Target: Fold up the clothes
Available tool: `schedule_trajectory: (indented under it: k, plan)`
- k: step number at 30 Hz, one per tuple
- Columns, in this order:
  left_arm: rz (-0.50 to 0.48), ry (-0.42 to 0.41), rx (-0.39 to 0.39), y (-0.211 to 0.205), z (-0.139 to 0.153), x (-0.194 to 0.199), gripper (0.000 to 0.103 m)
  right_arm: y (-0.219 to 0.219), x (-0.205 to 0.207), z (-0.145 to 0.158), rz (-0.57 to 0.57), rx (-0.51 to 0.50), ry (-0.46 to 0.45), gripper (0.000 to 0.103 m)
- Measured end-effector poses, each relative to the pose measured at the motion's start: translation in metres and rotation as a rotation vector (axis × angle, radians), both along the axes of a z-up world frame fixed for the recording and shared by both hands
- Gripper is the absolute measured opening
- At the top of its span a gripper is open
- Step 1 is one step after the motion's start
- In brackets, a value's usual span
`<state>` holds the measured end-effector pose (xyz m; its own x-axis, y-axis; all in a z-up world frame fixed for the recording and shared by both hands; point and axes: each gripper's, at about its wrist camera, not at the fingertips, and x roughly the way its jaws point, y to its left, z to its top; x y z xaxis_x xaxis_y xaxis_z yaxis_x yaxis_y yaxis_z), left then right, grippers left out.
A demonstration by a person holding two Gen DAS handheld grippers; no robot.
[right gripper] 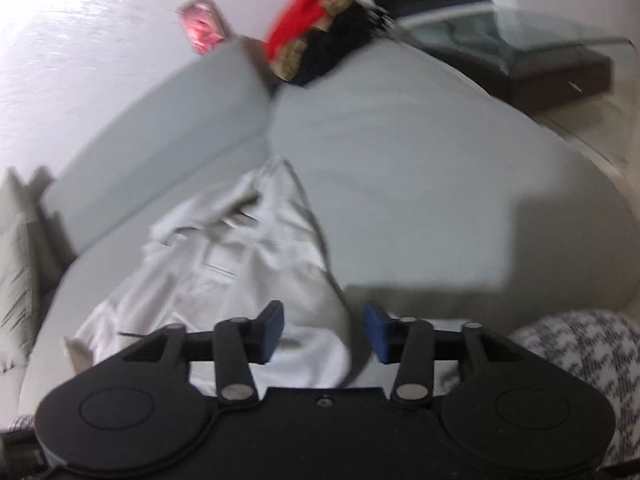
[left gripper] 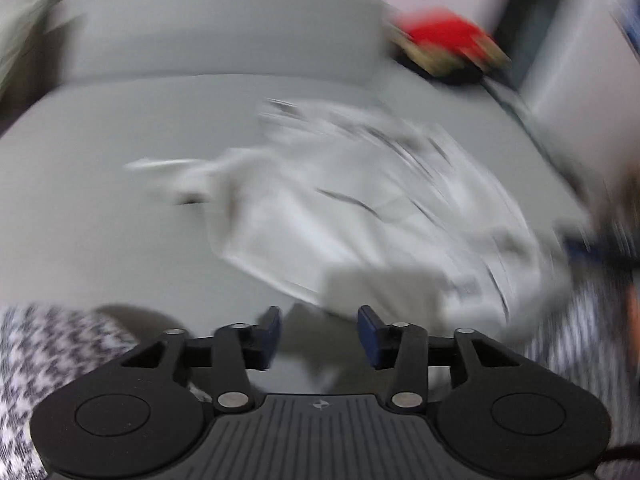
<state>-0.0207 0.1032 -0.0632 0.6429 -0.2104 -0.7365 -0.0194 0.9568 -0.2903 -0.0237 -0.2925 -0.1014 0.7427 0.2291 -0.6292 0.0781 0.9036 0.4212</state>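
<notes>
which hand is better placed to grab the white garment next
Right, probably. The right tool is open with the white garment already partly between its fingers; the left tool, also open, has only its edge nearby.

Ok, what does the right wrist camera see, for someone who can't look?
A crumpled white garment lies on a grey sofa, just beyond the open right gripper, which holds nothing. A red, tan and black pile sits at the sofa's far end.
</notes>
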Motion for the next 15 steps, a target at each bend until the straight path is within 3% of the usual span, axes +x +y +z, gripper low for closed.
schedule_trajectory:
  k: [3,5,9,15]
  plan:
    - [0.161,0.016,-0.192,0.031,-0.01,0.011,0.044,-0.003,0.001,-0.003,0.031,0.097,-0.065,0.045]
    - [0.228,0.035,-0.256,0.038,-0.019,0.023,0.044,-0.003,0.005,-0.004,0.052,0.152,-0.075,0.045]
    - [0.233,0.124,-0.393,0.042,-0.042,0.042,0.045,-0.002,0.007,-0.004,0.087,0.198,-0.097,0.045]
    - [0.245,0.151,-0.503,0.038,-0.049,0.043,0.046,-0.007,0.007,-0.008,0.098,0.255,-0.109,0.045]
